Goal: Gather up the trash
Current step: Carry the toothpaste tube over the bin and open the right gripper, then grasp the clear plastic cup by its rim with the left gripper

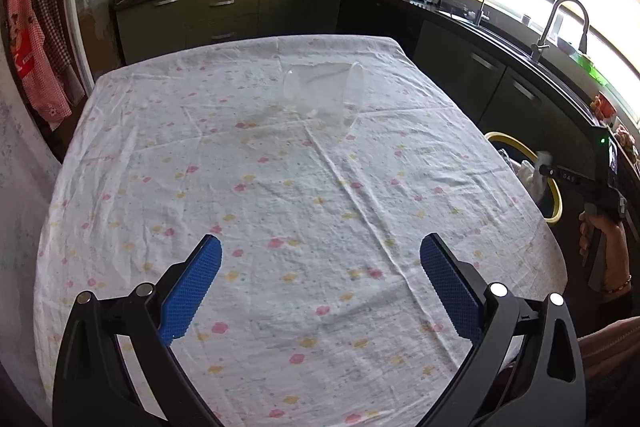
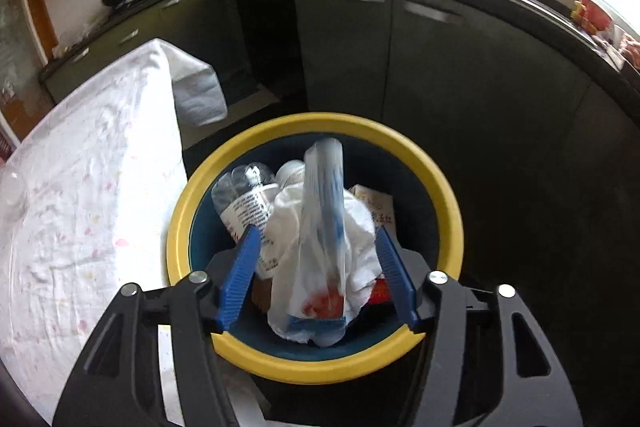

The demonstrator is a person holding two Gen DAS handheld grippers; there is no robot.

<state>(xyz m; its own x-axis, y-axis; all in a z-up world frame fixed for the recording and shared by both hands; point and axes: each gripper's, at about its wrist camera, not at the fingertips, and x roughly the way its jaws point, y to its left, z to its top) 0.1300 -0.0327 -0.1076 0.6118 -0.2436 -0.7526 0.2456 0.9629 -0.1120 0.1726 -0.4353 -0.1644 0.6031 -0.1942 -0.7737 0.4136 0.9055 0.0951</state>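
My right gripper [image 2: 317,231] hangs open right above a round bin with a yellow rim [image 2: 440,187]. Between its blue pads lies a thin plastic wrapper [image 2: 324,187] on top of a crumpled white bag [image 2: 360,227]; neither pad presses on them. A clear bottle [image 2: 240,199] and a carton [image 2: 376,207] lie deeper in the bin. My left gripper [image 1: 320,243] is open and empty over the table [image 1: 280,207]. A clear plastic cup [image 1: 320,95] lies on its side at the far end, well beyond the left gripper.
The bin [image 1: 500,137] stands on the floor just off the table's right edge, with a hand [image 1: 600,231] holding the other gripper over it. Dark kitchen cabinets [image 2: 440,67] run behind and to the right, with a sink faucet [image 1: 560,23] above them. The flowered cloth hangs over the table corner [image 2: 196,95].
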